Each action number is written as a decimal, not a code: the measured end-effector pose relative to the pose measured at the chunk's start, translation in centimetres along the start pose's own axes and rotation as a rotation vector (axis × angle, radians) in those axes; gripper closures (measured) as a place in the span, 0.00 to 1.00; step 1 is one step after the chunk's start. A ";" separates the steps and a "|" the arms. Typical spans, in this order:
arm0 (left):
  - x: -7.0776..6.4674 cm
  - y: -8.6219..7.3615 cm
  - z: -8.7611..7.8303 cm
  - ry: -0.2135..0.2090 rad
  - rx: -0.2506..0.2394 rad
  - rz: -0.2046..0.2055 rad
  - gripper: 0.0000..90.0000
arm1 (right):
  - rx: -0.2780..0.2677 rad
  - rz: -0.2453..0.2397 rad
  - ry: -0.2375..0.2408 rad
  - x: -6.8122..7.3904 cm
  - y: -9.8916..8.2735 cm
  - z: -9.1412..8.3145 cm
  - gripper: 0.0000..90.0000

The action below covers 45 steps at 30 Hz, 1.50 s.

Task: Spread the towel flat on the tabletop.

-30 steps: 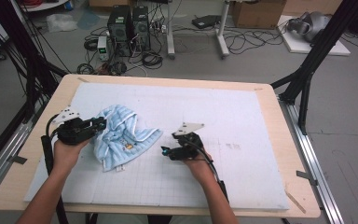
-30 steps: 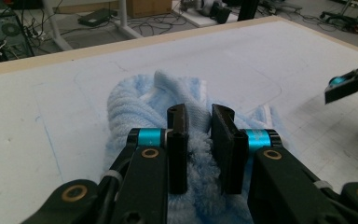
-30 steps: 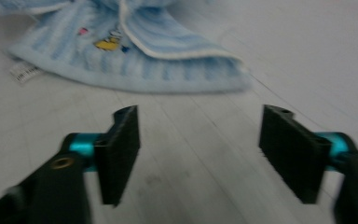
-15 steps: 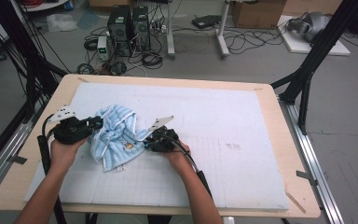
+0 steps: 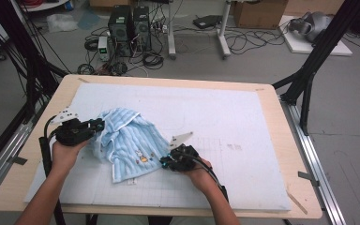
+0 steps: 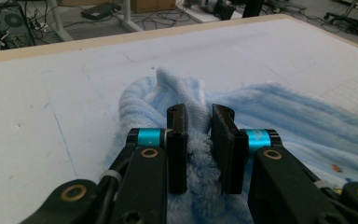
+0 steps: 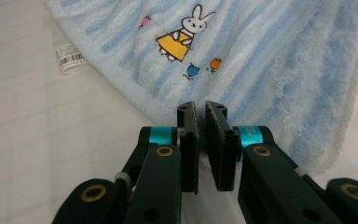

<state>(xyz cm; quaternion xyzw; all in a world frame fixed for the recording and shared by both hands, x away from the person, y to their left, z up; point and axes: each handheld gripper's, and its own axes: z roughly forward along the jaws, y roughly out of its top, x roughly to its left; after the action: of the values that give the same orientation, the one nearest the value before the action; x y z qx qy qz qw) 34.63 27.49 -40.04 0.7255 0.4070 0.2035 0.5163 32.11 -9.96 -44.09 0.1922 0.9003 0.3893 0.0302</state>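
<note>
High view: towel sits crumpled on the mat's left half; my left gripper pinches a fold, right gripper has just clamped the hem; soft, floppy, light stuff, so I grab edges.

Lab: floor cables, computer towers

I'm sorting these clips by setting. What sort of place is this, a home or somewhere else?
Most likely a lab or workshop, not a home: computer towers and loose cables lie on the bare floor, and black frame struts stand around a padded work table.
</note>
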 end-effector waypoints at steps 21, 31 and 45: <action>0.8 -0.9 0.7 0.035 0.032 -0.029 0.78 | -0.100 0.006 0.057 2.3 -1.9 -4.8 0.67; 1.2 -1.1 0.7 0.041 0.038 -0.036 0.79 | -0.045 -0.025 -0.175 -2.2 4.8 2.7 0.49; 0.8 -1.3 0.9 0.021 0.060 -0.009 0.83 | 0.088 -0.040 -0.026 -0.6 2.4 1.5 0.95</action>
<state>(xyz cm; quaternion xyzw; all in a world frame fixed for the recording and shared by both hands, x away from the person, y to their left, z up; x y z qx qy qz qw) 35.30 27.78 -41.65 0.7367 0.4215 0.1966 0.4909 33.75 -7.65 -43.46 0.1806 0.9197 0.3463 0.0414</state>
